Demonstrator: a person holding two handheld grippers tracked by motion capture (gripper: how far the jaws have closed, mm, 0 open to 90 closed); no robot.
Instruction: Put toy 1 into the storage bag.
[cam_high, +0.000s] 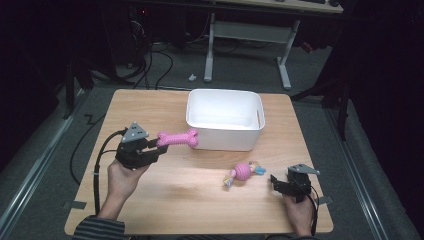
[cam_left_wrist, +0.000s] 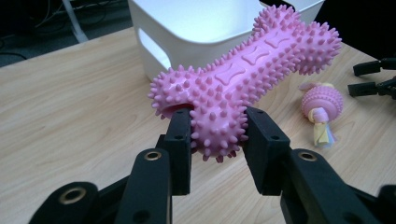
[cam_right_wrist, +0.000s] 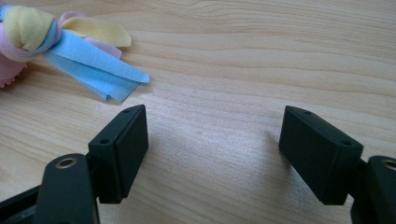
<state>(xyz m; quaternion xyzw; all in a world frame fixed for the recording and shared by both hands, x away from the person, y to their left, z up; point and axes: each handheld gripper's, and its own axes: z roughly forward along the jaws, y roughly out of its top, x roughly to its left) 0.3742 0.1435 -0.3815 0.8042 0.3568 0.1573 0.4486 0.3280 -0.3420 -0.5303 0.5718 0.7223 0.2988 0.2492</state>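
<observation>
A pink spiky bone toy (cam_high: 178, 138) (cam_left_wrist: 243, 79) is held above the wooden table, its far end near the white bin's front left corner. My left gripper (cam_high: 156, 144) (cam_left_wrist: 218, 133) is shut on the bone's near knob. A pink ball toy with yellow and blue fabric strips (cam_high: 243, 172) (cam_left_wrist: 321, 105) (cam_right_wrist: 70, 42) lies on the table right of centre. My right gripper (cam_high: 274, 181) (cam_right_wrist: 212, 140) rests low at the front right, open, with bare table between its jaws; the toy's strips lie just beyond its left jaw.
A white plastic bin (cam_high: 225, 96) (cam_left_wrist: 187, 28) stands at the back centre of the wooden table (cam_high: 175, 200), its inside bare. Beyond the table are a desk frame (cam_high: 285, 65) and cables on the floor.
</observation>
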